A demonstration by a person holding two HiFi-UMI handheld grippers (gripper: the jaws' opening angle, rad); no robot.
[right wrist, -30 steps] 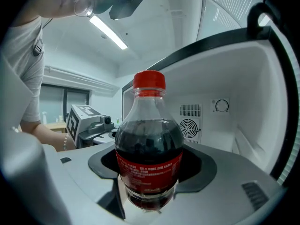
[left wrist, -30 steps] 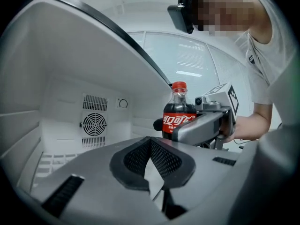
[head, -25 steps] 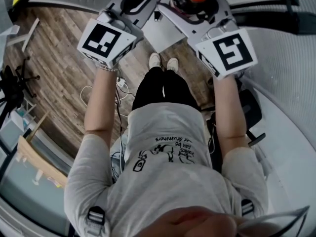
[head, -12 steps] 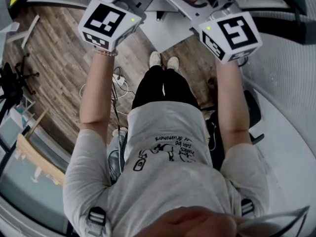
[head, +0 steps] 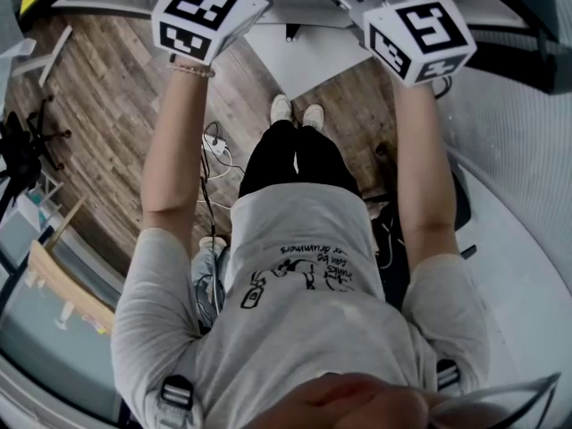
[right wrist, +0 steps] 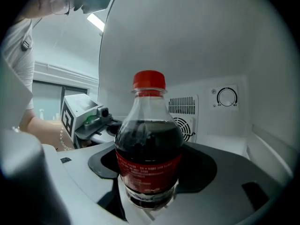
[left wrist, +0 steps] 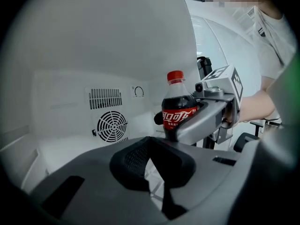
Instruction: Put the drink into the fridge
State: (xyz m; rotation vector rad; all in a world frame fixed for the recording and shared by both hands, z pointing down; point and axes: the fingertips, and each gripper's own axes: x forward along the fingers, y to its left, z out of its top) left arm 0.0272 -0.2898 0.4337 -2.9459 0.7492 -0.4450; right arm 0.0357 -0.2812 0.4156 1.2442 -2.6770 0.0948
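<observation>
A cola bottle [right wrist: 149,149] with a red cap and red label stands upright between the jaws of my right gripper [right wrist: 150,193], which is shut on its lower body. It is held inside the white fridge [right wrist: 262,139], in front of the back wall. The left gripper view shows the same bottle [left wrist: 178,112] in the right gripper [left wrist: 206,118], ahead and to the right. My left gripper [left wrist: 153,168] is shut with nothing between its pads, also at the fridge opening. In the head view only the two marker cubes [head: 201,12] [head: 418,36] show at the top edge.
The fridge's back wall carries a round fan grille [left wrist: 111,125], a slotted vent [left wrist: 105,98] and a dial [right wrist: 227,97]. A white shelf or floor [left wrist: 51,156] lies under the grippers. The person stands on a wooden floor [head: 98,123] with cables [head: 214,146] by the feet.
Both grippers moved forward, away from the person. The bottle's red cap and the jaws have passed out of the top of the head view.
</observation>
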